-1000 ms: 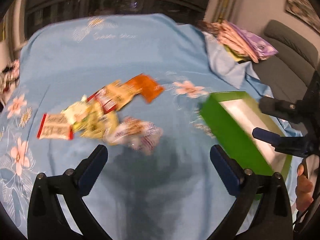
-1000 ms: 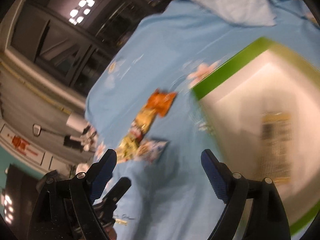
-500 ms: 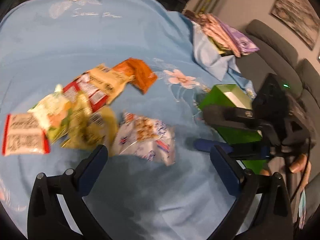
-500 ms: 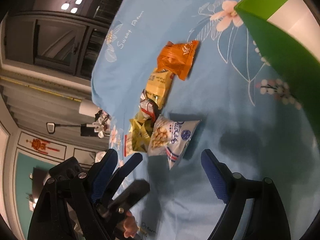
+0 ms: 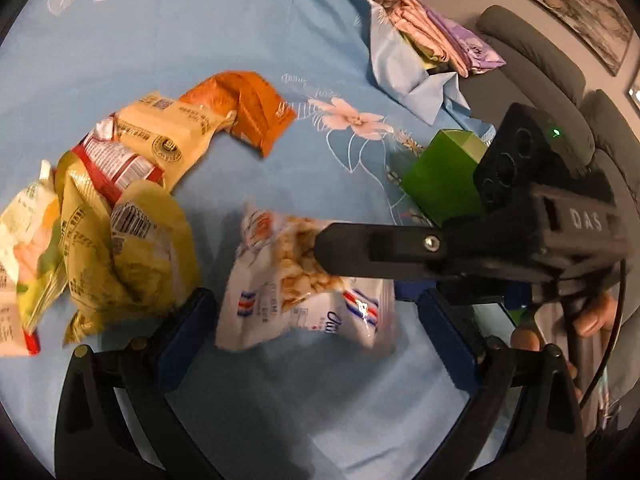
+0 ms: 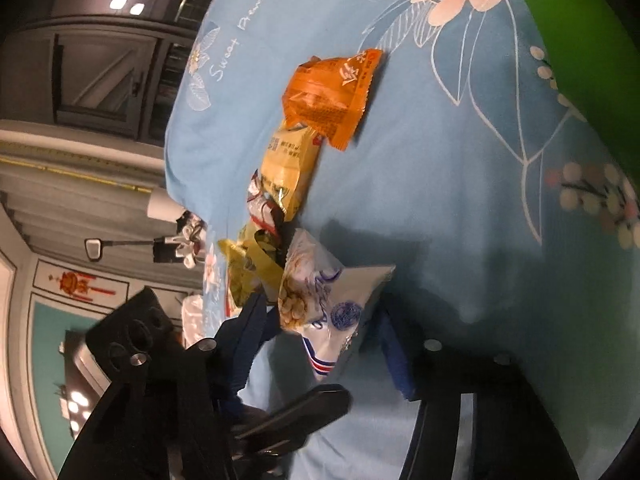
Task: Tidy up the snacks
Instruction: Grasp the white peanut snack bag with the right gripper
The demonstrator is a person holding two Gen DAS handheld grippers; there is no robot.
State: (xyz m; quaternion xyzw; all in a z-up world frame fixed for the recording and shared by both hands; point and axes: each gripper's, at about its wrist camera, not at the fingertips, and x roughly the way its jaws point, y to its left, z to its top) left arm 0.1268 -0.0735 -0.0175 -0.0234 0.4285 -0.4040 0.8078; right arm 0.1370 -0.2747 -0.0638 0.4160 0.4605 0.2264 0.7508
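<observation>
The right gripper (image 6: pixel 320 328) has just been closing, its blue pads either side of a white crinkly peanut snack packet (image 6: pixel 326 304) on the pale blue flowered cloth (image 6: pixel 440 200); whether they press it, I cannot tell. The left gripper (image 5: pixel 316 328) stands wide open just before the same packet. Beyond lie a yellow foil pouch (image 6: pixel 288 168), an orange wrapper (image 6: pixel 328 96), and off to the right a green box (image 6: pixel 580 60).

Snack packets (image 5: pixel 132 216) glossy crinkled plastic film; white packet (image 5: pixel 280 280) shiny; orange packet (image 6: pixel 328 96) glossy foil-like. Blue sheet (image 5: pixel 240 40) matt printed cloth. Green box (image 5: pixel 440 176) matt cardboard. Gripper fingers (image 5: pixel 188 320) matt plastic, blue pads.
</observation>
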